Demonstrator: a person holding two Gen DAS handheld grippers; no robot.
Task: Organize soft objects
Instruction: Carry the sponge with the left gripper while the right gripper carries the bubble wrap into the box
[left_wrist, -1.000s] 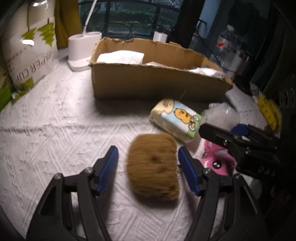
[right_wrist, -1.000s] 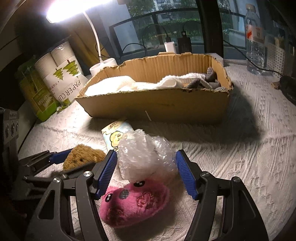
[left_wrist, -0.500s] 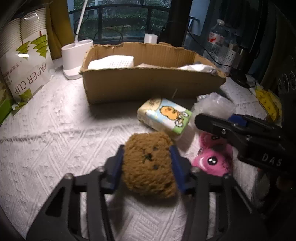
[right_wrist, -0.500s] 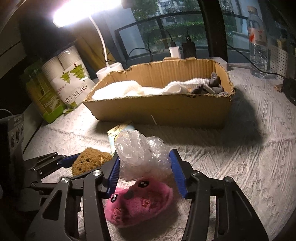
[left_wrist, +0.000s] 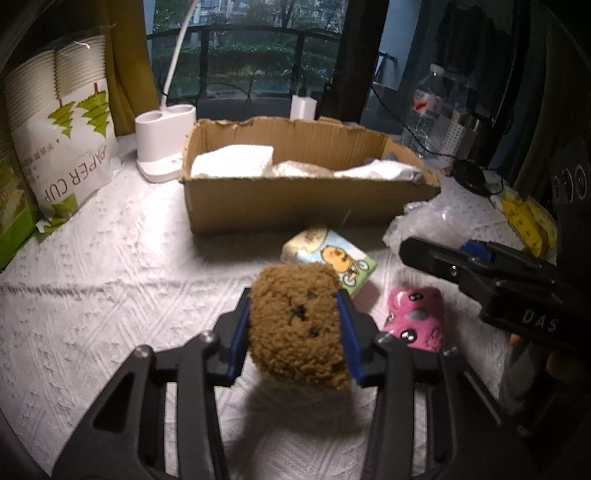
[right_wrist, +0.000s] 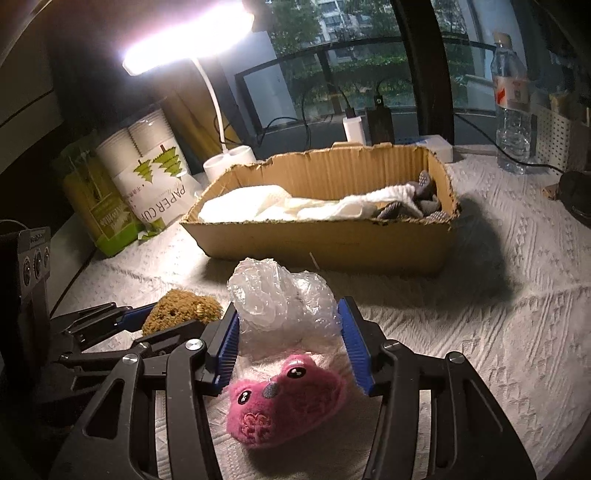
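The left gripper (left_wrist: 295, 328) pinches a brown plush toy (left_wrist: 297, 325) by its two flanks, the blue pads sunk a little into the fuzz; the toy appears lifted just clear of the white tablecloth (left_wrist: 110, 288), to judge by the shadow under it. The right gripper (right_wrist: 290, 343) pinches a crumpled clear plastic bag (right_wrist: 280, 299) between its fingers, the film bulging up and forward past the fingertips. Below and just behind those fingers a pink plush toy (right_wrist: 284, 402) lies on the cloth, held by neither gripper. Beyond both sets of fingertips stands the open cardboard box (right_wrist: 332, 240), with white cloths already inside. Both held things look very light and yielding: the plush should squash and spring back, so a grip across its middle suits it, while the bag is slick and shapeless and may slip out unless it is bunched thickly between the pads.
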